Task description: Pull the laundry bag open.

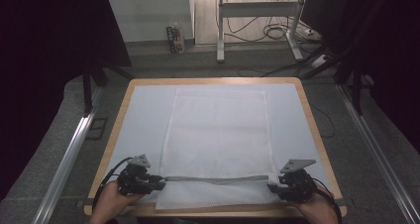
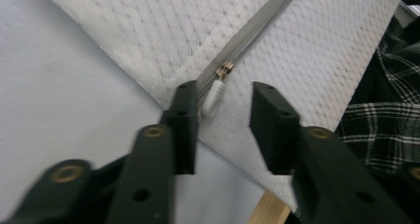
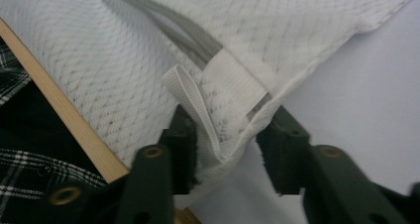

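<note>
- A white mesh laundry bag (image 1: 216, 140) with a grey zipper (image 1: 218, 179) lies flat on the pale sheet covering the wooden worktop (image 1: 317, 135), its zipped end towards the person, just inside the near edge.
- The left gripper (image 1: 157, 182) sits at the zipper's left end. In the left gripper view its fingers (image 2: 184, 120) stand partly open around the small white zipper pull (image 2: 214, 99); the pull lies against one finger, but nothing is pinched.
- The right gripper (image 1: 273, 187) sits at the bag's near right corner. Its fingers (image 3: 181, 144) are also partly apart, with the corner fabric and a white ribbed loop tab (image 3: 190, 102) bunched between them; one finger touches the cloth, the other looks clear.
- This looks like a bracing arrangement: one hand would anchor the corner while the other works the pull along the zipper.
</note>
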### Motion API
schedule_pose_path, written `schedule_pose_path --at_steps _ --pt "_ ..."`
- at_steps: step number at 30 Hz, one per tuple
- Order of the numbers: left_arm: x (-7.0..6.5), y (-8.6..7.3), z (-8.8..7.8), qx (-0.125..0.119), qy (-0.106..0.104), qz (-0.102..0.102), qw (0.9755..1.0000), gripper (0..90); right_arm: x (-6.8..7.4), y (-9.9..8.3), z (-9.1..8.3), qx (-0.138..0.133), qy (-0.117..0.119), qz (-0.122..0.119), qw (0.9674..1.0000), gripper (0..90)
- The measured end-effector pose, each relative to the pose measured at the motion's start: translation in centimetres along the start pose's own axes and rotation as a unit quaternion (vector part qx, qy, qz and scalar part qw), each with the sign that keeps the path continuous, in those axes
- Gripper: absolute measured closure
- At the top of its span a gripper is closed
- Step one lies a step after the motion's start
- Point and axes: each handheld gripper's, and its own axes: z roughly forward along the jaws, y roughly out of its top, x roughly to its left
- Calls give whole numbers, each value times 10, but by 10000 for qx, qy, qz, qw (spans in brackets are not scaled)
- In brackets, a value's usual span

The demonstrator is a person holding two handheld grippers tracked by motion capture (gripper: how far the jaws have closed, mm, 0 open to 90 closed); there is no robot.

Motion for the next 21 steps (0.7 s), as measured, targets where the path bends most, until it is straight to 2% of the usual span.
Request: schedule_pose_path --at_steps 4,8,9,12,14,18,20,21 --pt "1 -1 -2 -158 205 8 9997 496 -5 0 -6 -303 -57 46 9995 433" --pt "0 -1 -2 -226 354 103 9991 497 -8 0 -6 -399 -155 1 9991 390" --pt "-1 -1 -2 -194 358 166 9990 534 -8 0 -6 -421 -173 -12 9990 388" --pt "-4 1 0 -102 148 172 9997 667 -8 0 -9 -518 -159 23 9985 407" --pt "-6 2 5 65 229 202 9995 713 -7 1 -9 -519 -104 3 9986 442" --pt "-9 6 11 244 424 290 9984 816 -4 2 -2 -365 -77 -59 9993 542" --pt "-12 8 14 393 364 328 9980 852 -3 2 1 -343 -65 -75 9994 581" --pt "-14 8 15 405 422 354 9977 854 -3 3 1 -344 -54 -60 9994 622"
